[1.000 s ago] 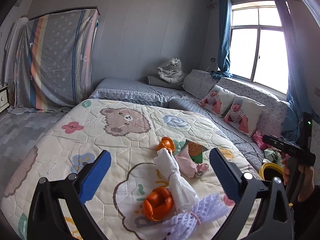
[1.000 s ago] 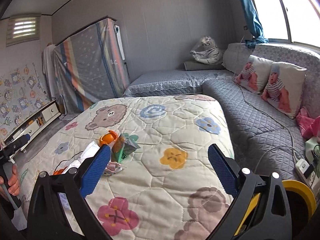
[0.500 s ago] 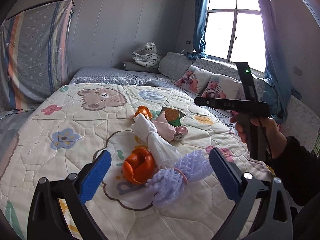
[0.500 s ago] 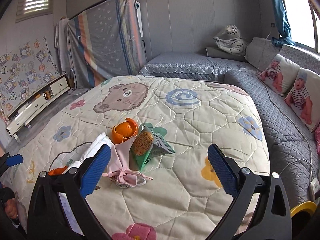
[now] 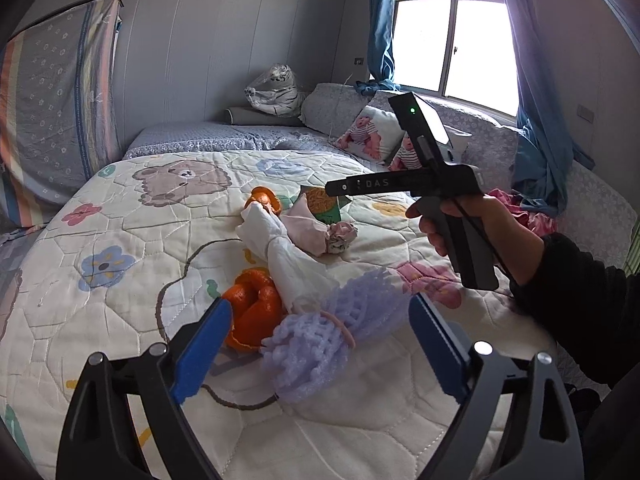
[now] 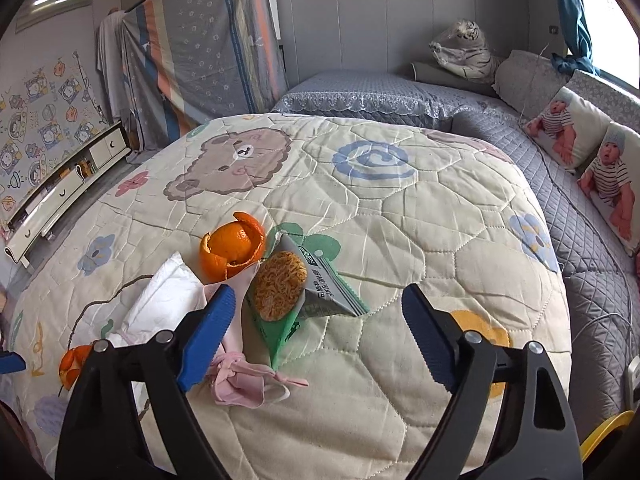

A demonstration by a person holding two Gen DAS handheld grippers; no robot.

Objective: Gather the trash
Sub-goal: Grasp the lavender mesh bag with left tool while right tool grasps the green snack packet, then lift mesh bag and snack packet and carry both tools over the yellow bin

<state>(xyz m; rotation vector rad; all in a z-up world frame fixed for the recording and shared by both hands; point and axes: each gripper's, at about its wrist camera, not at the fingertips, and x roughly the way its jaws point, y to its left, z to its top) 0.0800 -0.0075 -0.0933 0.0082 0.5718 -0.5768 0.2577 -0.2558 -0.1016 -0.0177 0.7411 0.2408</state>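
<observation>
Trash lies on the patterned quilt (image 5: 120, 248). In the left wrist view my open, empty left gripper (image 5: 316, 344) hovers just over a purple foam net (image 5: 320, 336), beside an orange peel (image 5: 254, 308), a white tissue wrap (image 5: 280, 248) and a pink mask (image 5: 320, 232). In the right wrist view my open, empty right gripper (image 6: 316, 332) hangs over a green noodle packet (image 6: 296, 292), with a second orange peel (image 6: 232, 248) and the pink mask (image 6: 244, 380) left of it. The right gripper's body (image 5: 440, 184) shows in the left view.
A grey quilted bed (image 6: 580, 208) adjoins the quilt's right side, with baby-print pillows (image 6: 576, 140) and a cable across it. A yellow-rimmed bin (image 6: 608, 432) sits at the lower right. A low drawer unit (image 6: 60, 184) stands on the left. A window (image 5: 452, 40) is behind.
Both grippers have moved closer to the trash and lower over the quilt. The right gripper has swung in over the noodle packet. Both stay open.
</observation>
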